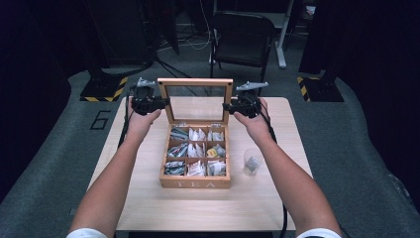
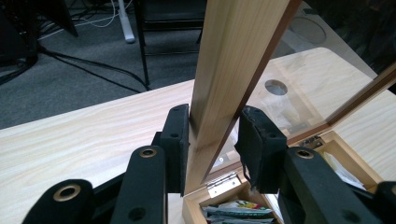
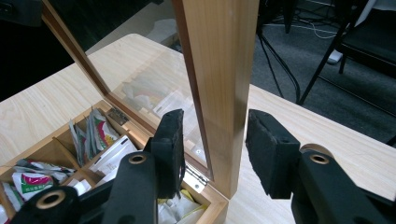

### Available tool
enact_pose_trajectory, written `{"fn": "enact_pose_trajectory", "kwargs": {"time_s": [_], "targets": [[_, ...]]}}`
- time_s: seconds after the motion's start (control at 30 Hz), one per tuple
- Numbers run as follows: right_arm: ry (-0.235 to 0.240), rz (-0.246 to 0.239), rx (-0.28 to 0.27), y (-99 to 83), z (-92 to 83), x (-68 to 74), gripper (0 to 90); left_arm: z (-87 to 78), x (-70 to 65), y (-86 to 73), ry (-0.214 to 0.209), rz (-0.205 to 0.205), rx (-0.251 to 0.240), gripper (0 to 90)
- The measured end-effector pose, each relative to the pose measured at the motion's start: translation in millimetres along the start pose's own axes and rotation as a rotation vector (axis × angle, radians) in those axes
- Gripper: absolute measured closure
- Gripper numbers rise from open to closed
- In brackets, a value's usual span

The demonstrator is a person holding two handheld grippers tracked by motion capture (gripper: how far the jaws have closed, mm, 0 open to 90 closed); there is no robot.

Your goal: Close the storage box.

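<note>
High view — two grippers, one box (image 1: 195,183), nine compartments.

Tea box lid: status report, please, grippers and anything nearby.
Left gripper and right gripper open, each straddling a side rail of the upright lid. Tea box full of sachets. Plastic cup stands right of box.

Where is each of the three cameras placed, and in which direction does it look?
High view: above the person's side, looking forward and down on the table and open tea box; both forearms, left tool and right tool show.
Left gripper view: rides the left tool, looking along its black jaws, which straddle the lid's left frame.
Right gripper view: rides the right tool, jaws straddling the lid's right frame.
Shared: both gripper views show the lid, its hinges and tea bags below.
</note>
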State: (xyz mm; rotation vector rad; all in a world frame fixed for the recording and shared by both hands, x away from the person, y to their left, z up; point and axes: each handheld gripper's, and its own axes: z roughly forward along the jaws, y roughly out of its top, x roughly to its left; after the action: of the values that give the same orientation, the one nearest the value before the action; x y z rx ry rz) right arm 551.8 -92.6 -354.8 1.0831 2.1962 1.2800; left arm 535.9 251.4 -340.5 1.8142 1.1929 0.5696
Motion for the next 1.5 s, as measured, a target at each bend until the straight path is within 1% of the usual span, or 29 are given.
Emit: {"fn": "enact_pose_trajectory", "kwargs": {"time_s": [0.07, 0.1, 0.17, 0.3, 0.33, 0.4, 0.53, 0.6, 0.67, 0.77, 0.93, 0.97, 1.07, 1.1, 1.27, 1.33, 1.37, 1.4, 1.47, 1.5], "targets": [[0.001, 0.006, -0.001, 1.2, -2.8, 1.6, 55.8, -1.4, 0.3, -2.2, -0.010, -0.010, -0.004, 64.0], [0.001, 0.018, -0.003, 1.7, -4.2, 2.8, 55.2, -1.9, 0.3, -3.3, -0.012, -0.014, -0.009, 64.0], [0.001, 0.020, -0.009, 2.9, -7.5, 4.8, 55.2, -3.3, 0.1, -5.2, -0.018, -0.017, -0.013, 63.8], [-0.001, 0.010, -0.014, 4.6, -12.3, 8.5, 55.2, -6.1, -0.7, -7.3, -0.024, -0.013, -0.009, 63.6], [0.000, 0.015, -0.018, 5.0, -13.7, 9.5, 55.2, -6.8, -1.2, -7.5, -0.024, -0.008, -0.005, 63.6], [-0.008, 0.001, -0.027, 5.9, -15.6, 10.2, 55.3, -7.9, -1.6, -7.6, -0.025, -0.002, 0.000, 63.6], [-0.008, 0.007, -0.031, 6.7, -18.3, 11.1, 56.4, -9.5, -2.4, -9.7, -0.025, 0.004, -0.005, 63.6], [-0.011, 0.007, -0.031, 7.0, -20.0, 12.5, 57.4, -10.6, -2.3, -12.0, -0.031, -0.001, -0.010, 63.5], [-0.014, -0.002, -0.031, 7.3, -21.9, 13.9, 58.5, -12.0, -2.2, -14.2, -0.041, -0.006, -0.009, 63.2], [-0.015, 0.000, -0.028, 8.4, -24.4, 17.4, 60.8, -13.8, -2.9, -16.5, -0.044, -0.002, -0.012, 63.0], [-0.018, -0.007, -0.008, 8.4, -26.1, 20.2, 60.8, -17.5, -4.5, -17.9, -0.049, 0.004, -0.004, 62.7], [-0.017, 0.003, -0.006, 8.1, -26.7, 21.0, 60.8, -18.6, -4.9, -18.0, -0.049, 0.005, -0.006, 62.1], [-0.020, -0.006, 0.003, 7.4, -28.3, 22.9, 60.8, -22.9, -5.1, -17.7, -0.055, 0.008, -0.003, 57.9], [-0.019, -0.015, 0.005, 7.3, -28.6, 23.3, 60.8, -24.9, -5.5, -17.9, -0.056, 0.012, 0.001, 57.7], [-0.012, -0.041, 0.011, 5.4, -30.8, 24.9, 60.9, -33.7, -8.4, -18.0, -0.058, 0.032, -0.020, 57.7], [-0.005, -0.041, 0.005, 3.1, -31.6, 25.1, 60.7, -37.0, -10.1, -17.7, -0.061, 0.041, -0.027, 57.9], [-0.002, -0.048, 0.000, 2.4, -31.5, 24.6, 60.6, -38.5, -11.3, -17.6, -0.060, 0.047, -0.032, 58.0], [-0.001, -0.043, 0.000, 1.5, -32.0, 25.3, 60.5, -40.0, -12.4, -17.4, -0.061, 0.052, -0.035, 58.1], [0.000, -0.050, -0.002, 0.2, -32.6, 25.8, 60.5, -42.9, -14.6, -17.0, -0.058, 0.066, -0.040, 58.5], [0.003, -0.050, 0.002, -0.4, -33.2, 26.3, 60.5, -44.8, -15.1, -16.7, -0.055, 0.084, -0.038, 58.6]]}}
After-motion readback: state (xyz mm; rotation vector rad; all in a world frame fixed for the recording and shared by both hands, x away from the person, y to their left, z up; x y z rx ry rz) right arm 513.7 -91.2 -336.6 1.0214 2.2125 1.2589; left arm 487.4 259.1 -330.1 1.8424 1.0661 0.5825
